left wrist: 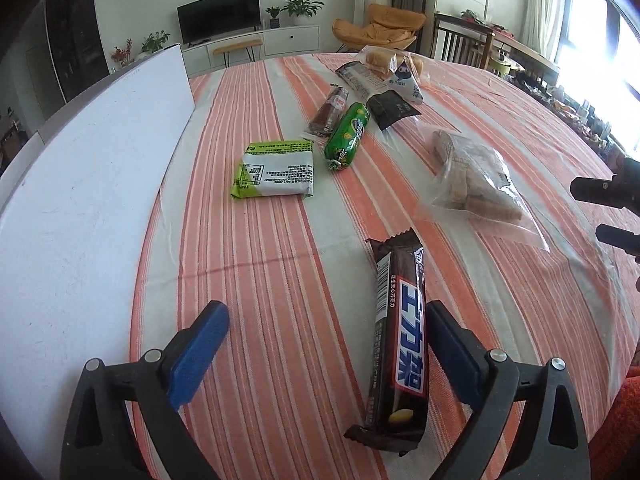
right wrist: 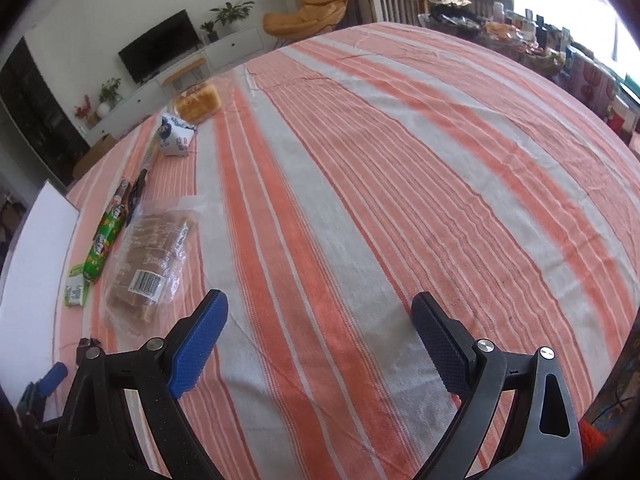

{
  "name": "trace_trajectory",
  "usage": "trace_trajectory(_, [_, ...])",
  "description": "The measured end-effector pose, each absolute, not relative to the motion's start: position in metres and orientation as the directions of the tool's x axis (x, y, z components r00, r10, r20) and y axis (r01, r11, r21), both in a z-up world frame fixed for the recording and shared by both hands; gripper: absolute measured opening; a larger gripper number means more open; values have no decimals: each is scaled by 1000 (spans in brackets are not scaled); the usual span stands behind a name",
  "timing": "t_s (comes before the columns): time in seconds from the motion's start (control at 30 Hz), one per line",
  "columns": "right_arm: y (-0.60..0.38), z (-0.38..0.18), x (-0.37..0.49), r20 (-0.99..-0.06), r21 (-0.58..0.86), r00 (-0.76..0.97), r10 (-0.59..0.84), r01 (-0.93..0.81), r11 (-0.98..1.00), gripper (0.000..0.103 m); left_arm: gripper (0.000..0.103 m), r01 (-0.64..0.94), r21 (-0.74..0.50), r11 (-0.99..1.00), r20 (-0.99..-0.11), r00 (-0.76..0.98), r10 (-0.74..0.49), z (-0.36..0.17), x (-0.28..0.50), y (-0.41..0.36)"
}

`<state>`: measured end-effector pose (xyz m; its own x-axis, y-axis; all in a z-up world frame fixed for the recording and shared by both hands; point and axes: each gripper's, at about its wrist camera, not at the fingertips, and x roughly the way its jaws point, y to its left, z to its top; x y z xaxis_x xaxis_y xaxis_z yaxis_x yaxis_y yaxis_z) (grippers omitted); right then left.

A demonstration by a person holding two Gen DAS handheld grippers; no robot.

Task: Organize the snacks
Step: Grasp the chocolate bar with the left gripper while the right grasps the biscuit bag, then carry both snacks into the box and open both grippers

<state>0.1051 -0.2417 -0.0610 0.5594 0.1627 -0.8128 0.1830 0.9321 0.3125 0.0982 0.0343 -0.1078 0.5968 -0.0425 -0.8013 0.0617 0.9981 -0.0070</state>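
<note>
On the striped orange-and-white tablecloth, between my left gripper fingers, lies a brown chocolate bar with a blue-and-white label. It runs lengthwise away from the camera and sits closer to the right blue pad than the left one; the jaws stand wide and released, and I see neither pad pressing the wrapper, though at the right pad the gap is too slim for me to be sure.

Further out I have a green-and-white packet, flat on the cloth, and just beyond it a green tube-shaped snack beside a brown wrapped bar. A black packet and a clear bag of brown biscuits lie to the right, with a white-and-blue pouch and a bag of bread at the far end. A white board lies along the left edge.

My right gripper hangs above bare cloth, fingers spread apart with nothing between them. From its camera the clear biscuit bag lies off to the left, well apart from its fingers.
</note>
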Motion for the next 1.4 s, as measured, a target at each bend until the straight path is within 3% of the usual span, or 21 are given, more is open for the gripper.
trace_trajectory(0.2, [-179,-65,166,-883,410,346,316,243,879,95,97,65,-12,998,-802,596,-49,-108,98,34])
trace_trajectory(0.37, [-124,-76,196,-930,303,288,230,239,923,96,97,66,-13,998,-801,596,-50,-108,98,34])
trace_trajectory(0.53, [-73,-87,198,-953,-24,300,-37,46,999,97,97,66,-13,998,-801,596,-50,-108,98,34])
trace_trajectory(0.63, [-83,-87,192,-933,-6,359,-6,-1,1000,97,98,68,-15,998,-803,594,-53,-108,98,34])
trace_trajectory(0.73, [-95,-83,184,-930,-21,368,3,-61,998,83,97,79,-11,997,-809,585,-55,-107,100,33])
trace_trajectory(0.77, [-102,-80,179,-928,-22,373,6,-72,997,67,94,91,-10,996,-813,579,-61,-106,100,32])
trace_trajectory(0.8, [-110,-79,177,-932,2,361,29,-74,997,64,80,108,-10,994,-814,577,-70,-103,98,29])
trace_trajectory(0.83, [-118,-77,174,-932,17,358,46,-83,996,59,59,126,-10,992,-815,573,-81,-100,96,26])
trace_trajectory(0.87, [-130,-76,170,-936,41,347,65,-75,996,58,45,147,-9,989,-818,568,-92,-97,93,20])
trace_trajectory(0.9, [-140,-74,167,-935,79,342,96,-62,995,57,17,169,-11,986,-823,559,-105,-95,92,16])
trace_trajectory(1.17, [-218,-60,122,-816,495,379,437,69,866,53,17,184,-224,957,-789,542,-289,-68,73,22])
trace_trajectory(1.4, [-221,-35,101,-703,659,408,583,65,749,53,17,184,-403,897,-698,572,-431,-10,52,49])
